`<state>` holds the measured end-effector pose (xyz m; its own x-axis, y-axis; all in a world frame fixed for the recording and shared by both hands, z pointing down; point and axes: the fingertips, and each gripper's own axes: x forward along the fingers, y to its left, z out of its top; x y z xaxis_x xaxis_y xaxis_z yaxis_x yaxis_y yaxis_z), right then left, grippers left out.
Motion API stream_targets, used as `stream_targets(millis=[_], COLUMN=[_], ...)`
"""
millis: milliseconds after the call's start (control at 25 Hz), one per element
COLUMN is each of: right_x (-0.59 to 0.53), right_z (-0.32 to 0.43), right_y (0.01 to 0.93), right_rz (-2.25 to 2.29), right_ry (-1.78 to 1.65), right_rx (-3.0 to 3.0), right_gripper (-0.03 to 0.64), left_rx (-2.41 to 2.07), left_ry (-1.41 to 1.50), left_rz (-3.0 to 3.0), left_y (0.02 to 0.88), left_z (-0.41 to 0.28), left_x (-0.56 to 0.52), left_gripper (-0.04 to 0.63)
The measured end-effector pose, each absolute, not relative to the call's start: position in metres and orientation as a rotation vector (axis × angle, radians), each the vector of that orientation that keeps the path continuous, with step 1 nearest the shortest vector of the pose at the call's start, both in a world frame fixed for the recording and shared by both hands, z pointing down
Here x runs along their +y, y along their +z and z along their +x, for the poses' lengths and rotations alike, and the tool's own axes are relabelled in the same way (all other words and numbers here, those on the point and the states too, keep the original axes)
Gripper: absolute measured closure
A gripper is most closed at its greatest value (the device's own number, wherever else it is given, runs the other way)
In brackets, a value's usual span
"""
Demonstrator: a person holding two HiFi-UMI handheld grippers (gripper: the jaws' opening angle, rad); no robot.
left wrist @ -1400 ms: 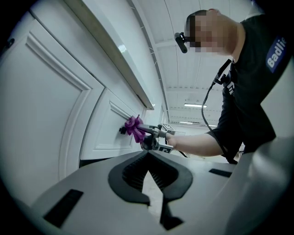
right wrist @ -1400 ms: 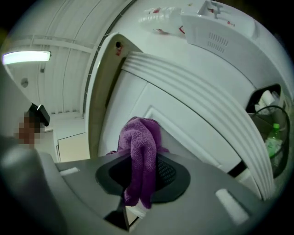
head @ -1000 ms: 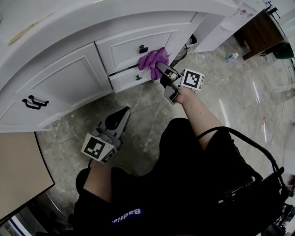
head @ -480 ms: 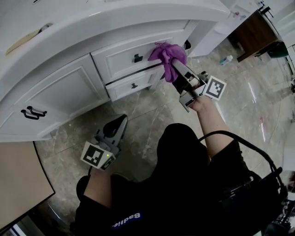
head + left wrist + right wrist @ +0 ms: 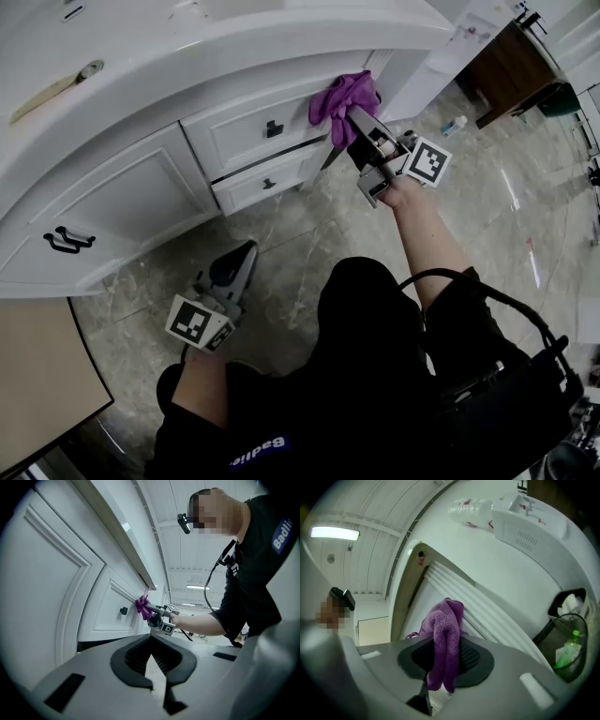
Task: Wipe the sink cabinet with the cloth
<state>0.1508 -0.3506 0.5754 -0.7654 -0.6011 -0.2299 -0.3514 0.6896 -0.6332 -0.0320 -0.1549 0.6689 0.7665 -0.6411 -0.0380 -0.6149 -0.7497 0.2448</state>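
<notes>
The white sink cabinet point(image 5: 141, 178) curves across the top left of the head view, with drawers and black handles. A purple cloth point(image 5: 343, 97) is pressed against the right end of its upper drawer front, under the counter edge. My right gripper point(image 5: 354, 120) is shut on the cloth; in the right gripper view the cloth point(image 5: 444, 641) hangs bunched between the jaws against a ribbed white panel point(image 5: 487, 606). My left gripper point(image 5: 236, 263) hangs low over the floor, shut and empty, pointing at the cabinet. In the left gripper view the cloth point(image 5: 142, 607) shows far off by a drawer knob point(image 5: 123, 611).
Marble floor point(image 5: 300, 216) lies below the cabinet. A small bottle point(image 5: 454, 124) lies on the floor near a dark wooden unit point(image 5: 511, 66) at upper right. A beige board point(image 5: 37, 375) sits at lower left. A bin holding a green bottle point(image 5: 568, 648) shows in the right gripper view.
My right gripper has carried the cloth up and to the right along the drawer fronts, from the lower drawer to the upper drawer's right end. The left gripper has barely moved.
</notes>
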Motion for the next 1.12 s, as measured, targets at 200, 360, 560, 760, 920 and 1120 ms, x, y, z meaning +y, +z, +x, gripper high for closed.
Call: stream_targets(millis=[200, 360, 560, 760, 920, 1120], right_x=[-0.360, -0.362, -0.361, -0.358, -0.355, -0.319], right_z=[0.157, 0.155, 0.155, 0.154, 0.160, 0.146], right_y=[0.643, 0.686, 0.719, 0.738, 0.752, 0.699], right_rz=[-0.835, -0.887, -0.941, -0.974, -1.017, -0.907], right_ry=[-0.960, -1.041, -1.116, -1.165, -1.221, -1.221], right_rx=[2.443, 2.447, 2.438, 2.426, 2.388, 2.379], right_gripper=[0.538, 0.538, 0.538, 0.538, 0.538, 0.540], left_rx=[-1.009, -1.016, -0.998, -0.979, -0.924, -0.886], left_ry=[-0.152, -0.156, -0.156, -0.171, -0.175, -0.206], left_rz=[2.720, 2.709, 2.719, 2.729, 2.743, 2.739], left_y=[0.679, 0.681, 0.679, 0.674, 0.674, 0.655], left_z=[-0.038, -0.039, -0.033, -0.029, -0.022, -0.011], left_x=[-0.157, -0.158, -0.157, -0.154, -0.148, -0.141], left_gripper=[0.591, 0.591, 0.591, 0.591, 0.591, 0.591])
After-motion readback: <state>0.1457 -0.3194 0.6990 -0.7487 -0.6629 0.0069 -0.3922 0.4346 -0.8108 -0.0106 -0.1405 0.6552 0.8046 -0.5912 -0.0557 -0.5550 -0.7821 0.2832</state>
